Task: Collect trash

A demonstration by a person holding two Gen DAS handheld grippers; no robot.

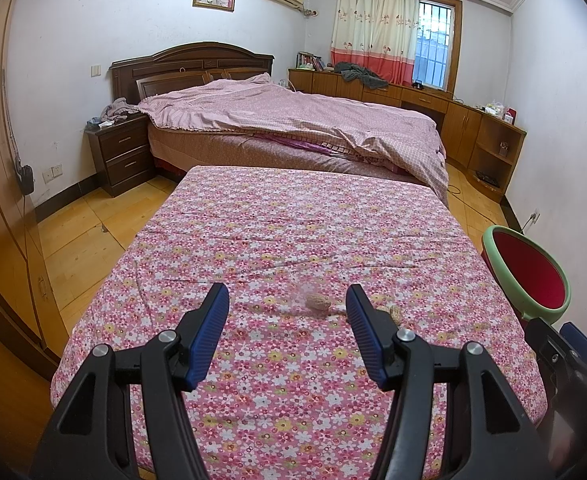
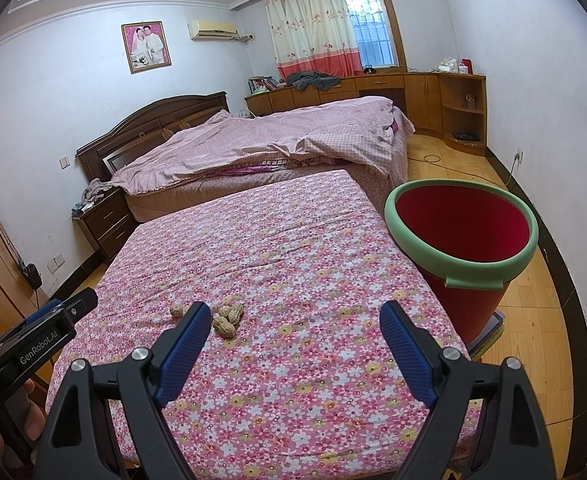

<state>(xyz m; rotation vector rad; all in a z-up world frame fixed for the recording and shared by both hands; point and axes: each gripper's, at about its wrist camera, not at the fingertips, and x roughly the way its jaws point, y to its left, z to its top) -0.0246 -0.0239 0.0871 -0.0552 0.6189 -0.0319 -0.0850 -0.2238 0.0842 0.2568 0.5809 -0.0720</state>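
peanuts [image 1: 317,305]: the one between the left fingers is blurred; another [image 1: 394,313] mostly hidden behind the right-hand finger.
bin [image 1: 509,276]: base out of sight past the floral cover's [image 1: 277,248] edge.
right gripper [image 1: 565,360]: cut off by the left view's edge.
peanut pile [image 2: 226,318]: partly hidden behind a blue finger [image 2: 185,344].

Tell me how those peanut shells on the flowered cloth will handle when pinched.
The peanut shells look small and dry, so probably very light and easily crushed. Their rounded shape suggests they may roll or slip between the pads. The soft flowered cloth may bunch underneath.
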